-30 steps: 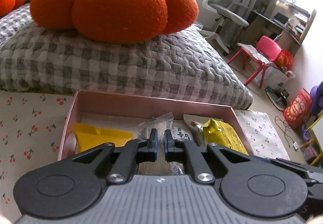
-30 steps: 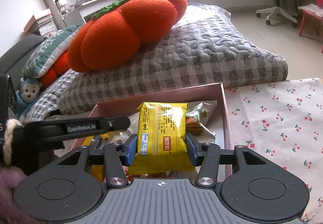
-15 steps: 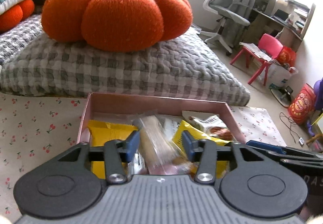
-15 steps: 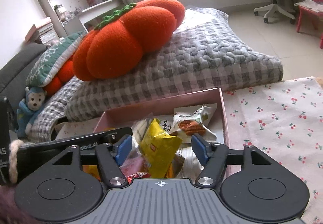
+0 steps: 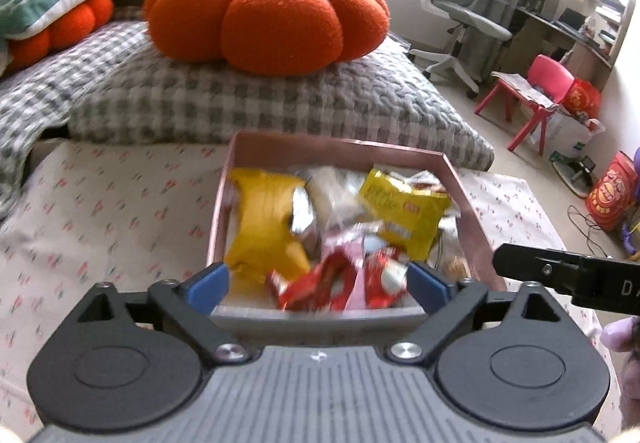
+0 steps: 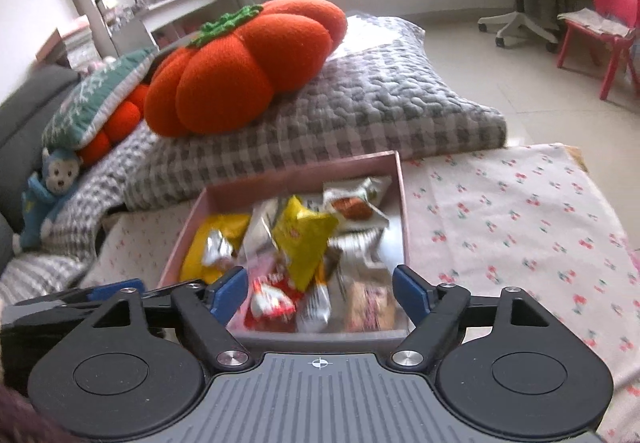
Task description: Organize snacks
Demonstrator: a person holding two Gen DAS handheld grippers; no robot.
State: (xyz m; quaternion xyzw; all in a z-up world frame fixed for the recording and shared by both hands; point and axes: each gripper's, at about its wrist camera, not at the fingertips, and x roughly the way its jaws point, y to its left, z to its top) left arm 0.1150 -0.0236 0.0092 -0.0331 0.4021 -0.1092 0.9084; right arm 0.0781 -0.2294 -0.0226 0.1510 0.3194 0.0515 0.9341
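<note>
A pink box [image 5: 336,142] sits on a cherry-print cloth and holds several snack packets. Among them are a large yellow bag [image 5: 266,227], a smaller yellow packet [image 5: 404,207], a clear wrapped snack [image 5: 332,195] and red packets [image 5: 320,283]. My left gripper [image 5: 318,283] is open and empty above the box's near edge. In the right wrist view the box [image 6: 304,173] shows the yellow packet [image 6: 306,239] lying on the pile. My right gripper [image 6: 320,291] is open and empty above the near edge. The left gripper's arm [image 6: 76,297] shows at its left.
A grey checked quilt [image 5: 256,99] with an orange pumpkin cushion [image 5: 272,11] lies right behind the box. The cherry-print cloth [image 6: 520,227] spreads to both sides. An office chair [image 5: 460,11], a red child's chair [image 5: 532,87] and bags stand on the floor at right.
Both grippers have opened and pulled back and up from the box. The right let go of the yellow packet and the left let go of the clear wrapped snack; both now lie in the box.
</note>
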